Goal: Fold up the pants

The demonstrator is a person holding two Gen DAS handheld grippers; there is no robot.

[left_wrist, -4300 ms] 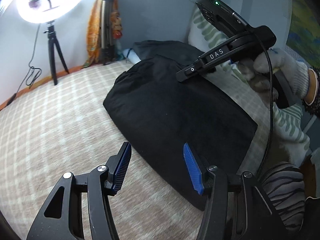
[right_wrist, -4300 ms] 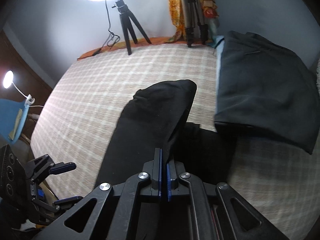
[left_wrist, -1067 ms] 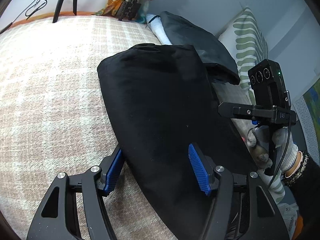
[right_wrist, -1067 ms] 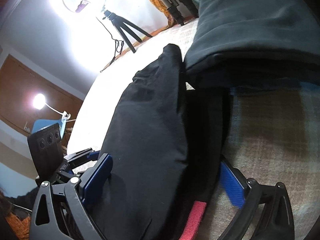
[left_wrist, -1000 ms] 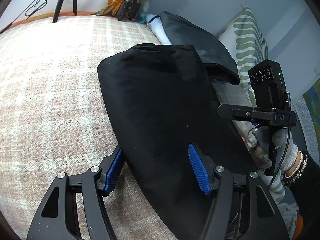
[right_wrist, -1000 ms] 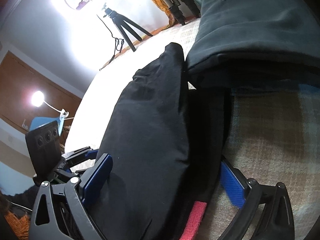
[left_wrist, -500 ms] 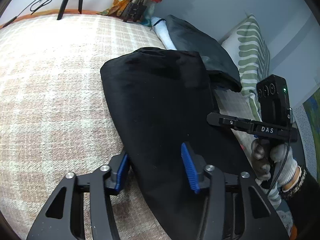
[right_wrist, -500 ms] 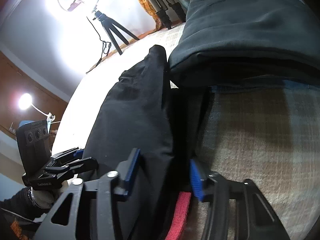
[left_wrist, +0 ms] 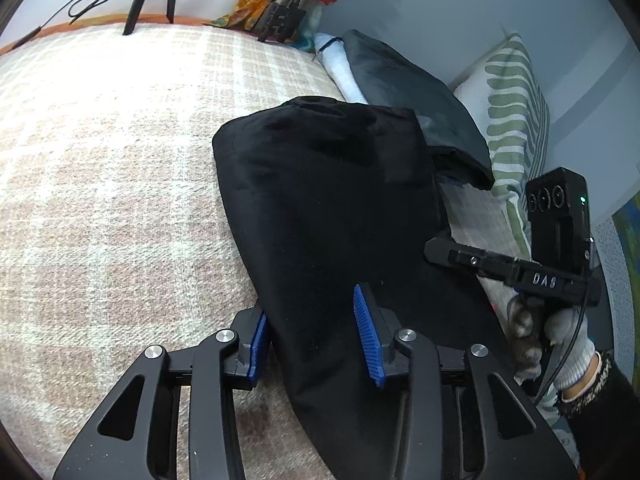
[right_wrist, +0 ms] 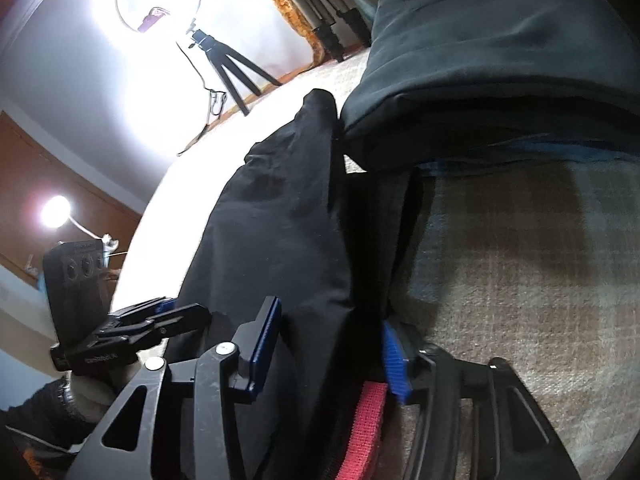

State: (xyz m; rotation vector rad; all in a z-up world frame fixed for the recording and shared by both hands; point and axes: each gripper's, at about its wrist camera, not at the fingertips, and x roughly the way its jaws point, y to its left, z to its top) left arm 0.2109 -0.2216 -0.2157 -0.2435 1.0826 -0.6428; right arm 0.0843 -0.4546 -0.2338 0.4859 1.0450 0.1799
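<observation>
Both fingers' pads: left gripper (left_wrist: 316, 334) closing astride pants (left_wrist: 340, 216); right gripper (right_wrist: 328, 354) clamps their edge; pants lengthwise toward dark folded garment (left_wrist: 416, 104).

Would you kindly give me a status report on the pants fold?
Left gripper closing, straddling black pants. Right gripper around the opposite edge. Pants half-folded on blanket. Dark folded garment adjacent.

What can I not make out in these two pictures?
- Pants: left view, near end cut off by the bottom edge and the left gripper, whose jaws are closing around them; pad contact unclear.
- Ring light: right view, washed out by glare.
- Red strip: right view, partly under the pants; what it is, unclear.
- Dark pile: right view, cut off by the top and right edges.
</observation>
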